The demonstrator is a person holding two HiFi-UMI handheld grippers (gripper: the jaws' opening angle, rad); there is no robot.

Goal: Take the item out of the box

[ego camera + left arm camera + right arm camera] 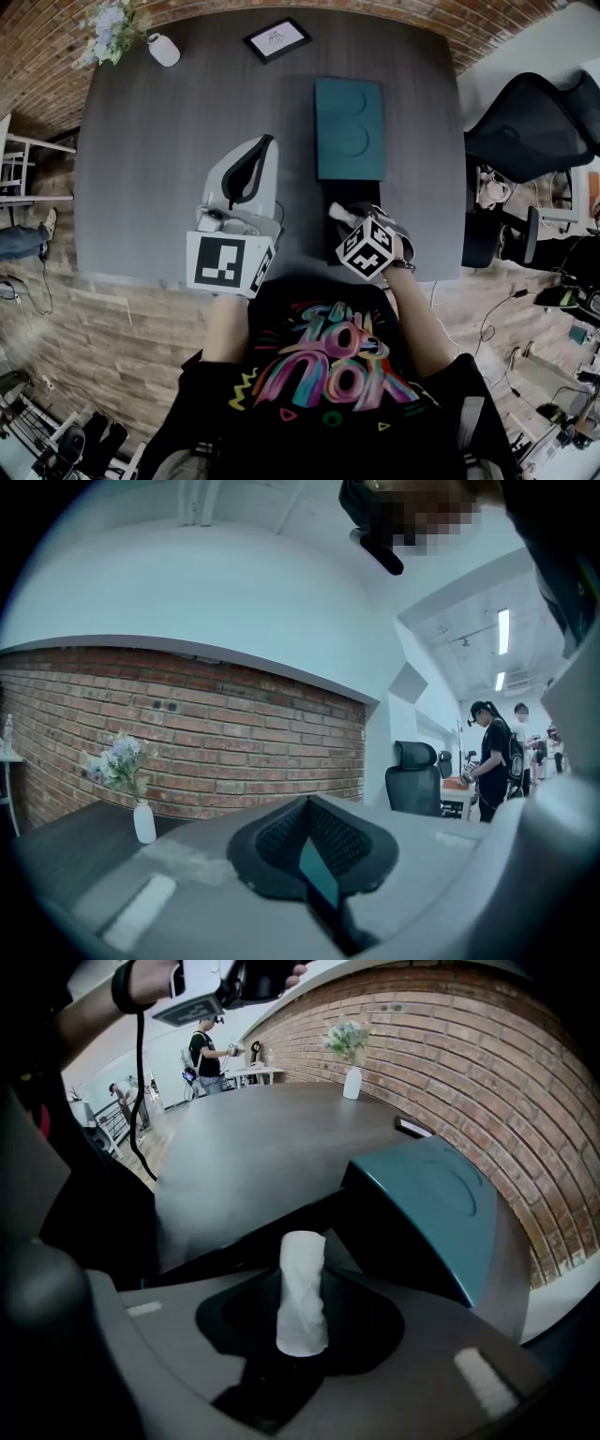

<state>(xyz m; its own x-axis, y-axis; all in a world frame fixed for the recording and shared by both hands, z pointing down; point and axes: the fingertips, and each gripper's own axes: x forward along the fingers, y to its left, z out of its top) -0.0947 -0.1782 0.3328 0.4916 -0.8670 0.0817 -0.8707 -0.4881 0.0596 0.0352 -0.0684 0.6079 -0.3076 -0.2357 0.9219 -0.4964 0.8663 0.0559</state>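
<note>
- At the bench's [169,141] front edge, the right tongs [302,1269] clasp a white, crumpled roll [302,1307] over the black box [339,192], its long axis steeply upright, in line with the tongs
- a flat teal lid [349,128] lies just beyond
- the left tongs [309,803] are clenched, empty

The dark grey table [150,169] carries four things. A small white vase [163,49] of pale flowers [111,26] stands at its far left corner. A black-framed card [277,39] rests near the far edge. A teal box lid [349,128] lies flat right of centre. Just beside it, toward the near edge, sits what seems to be an open black box [339,195].
</note>
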